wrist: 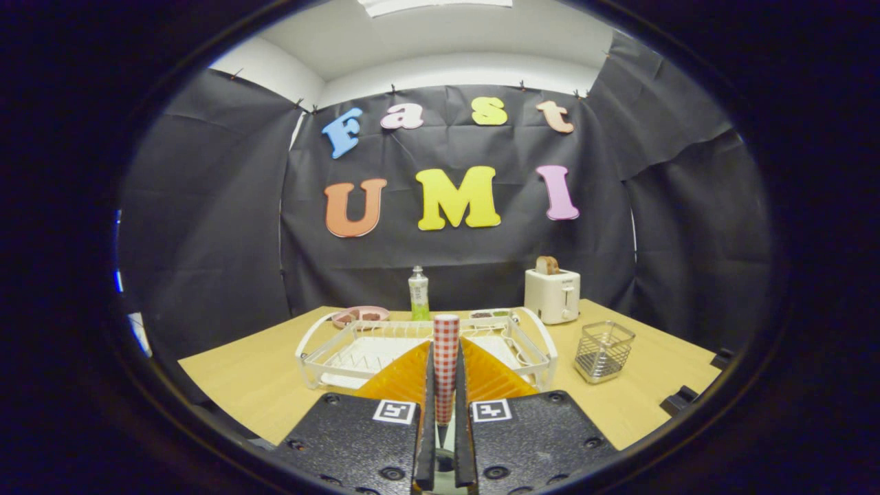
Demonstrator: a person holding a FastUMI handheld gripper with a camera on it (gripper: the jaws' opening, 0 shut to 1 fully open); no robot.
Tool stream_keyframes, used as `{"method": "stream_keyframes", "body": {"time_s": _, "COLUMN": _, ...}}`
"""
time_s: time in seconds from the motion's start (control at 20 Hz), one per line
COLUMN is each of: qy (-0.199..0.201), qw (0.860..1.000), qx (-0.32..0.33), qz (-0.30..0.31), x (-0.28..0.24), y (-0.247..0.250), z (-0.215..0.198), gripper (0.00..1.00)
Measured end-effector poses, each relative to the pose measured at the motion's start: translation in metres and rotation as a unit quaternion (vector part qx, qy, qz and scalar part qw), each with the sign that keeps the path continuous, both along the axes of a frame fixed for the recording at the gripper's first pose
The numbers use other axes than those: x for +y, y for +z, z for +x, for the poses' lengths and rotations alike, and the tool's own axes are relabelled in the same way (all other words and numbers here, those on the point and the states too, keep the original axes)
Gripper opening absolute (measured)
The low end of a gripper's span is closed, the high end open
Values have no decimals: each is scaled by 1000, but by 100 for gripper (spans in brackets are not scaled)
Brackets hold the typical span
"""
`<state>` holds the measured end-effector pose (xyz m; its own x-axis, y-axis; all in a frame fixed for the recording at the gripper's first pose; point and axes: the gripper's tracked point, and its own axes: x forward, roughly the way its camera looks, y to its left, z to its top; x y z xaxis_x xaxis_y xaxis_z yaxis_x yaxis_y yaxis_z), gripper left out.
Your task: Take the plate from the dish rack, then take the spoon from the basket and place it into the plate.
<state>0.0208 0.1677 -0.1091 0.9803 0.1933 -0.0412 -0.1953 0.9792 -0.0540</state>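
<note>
- Gripping the checked plate edge-on, my claw has both fingers pressed on it, upright.
- Rack sits just ahead, at 12 o'clock.
- Basket stands at 2 o'clock on the table; I can't make out the spoon.
- Toaster is beyond, at 1 o'clock.

Wooden table, pale top, takes up the lower part of the booth. Black cloth wall hangs behind the table and wraps round both its sides, creased, pinned along its upper edge. Above the cloth, a white room wall and white ceiling. Bright ceiling light panel high over the table's far end. On the table's far edge against the cloth: white toaster with bread in the slot, a green bottle beside it.
</note>
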Motion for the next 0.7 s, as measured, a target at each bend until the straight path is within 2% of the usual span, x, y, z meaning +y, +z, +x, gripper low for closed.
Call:
{"method": "stream_keyframes", "body": {"time_s": 0.25, "qy": -11, "qw": 999, "qx": -30, "qz": 25, "x": -8, "y": -8, "z": -1, "gripper": 18}}
{"method": "stream_keyframes", "body": {"time_s": 0.4, "qy": -25, "qw": 998, "qx": -49, "qz": 6, "x": -9, "y": -20, "z": -1, "gripper": 17}}
{"method": "stream_keyframes", "body": {"time_s": 0.55, "qy": -27, "qw": 999, "qx": -33, "qz": -21, "x": -9, "y": -38, "z": 2, "gripper": 19}}
{"method": "stream_keyframes", "body": {"time_s": 0.7, "qy": -31, "qw": 998, "qx": -39, "qz": -23, "x": -15, "y": -33, "z": 3, "gripper": 19}}
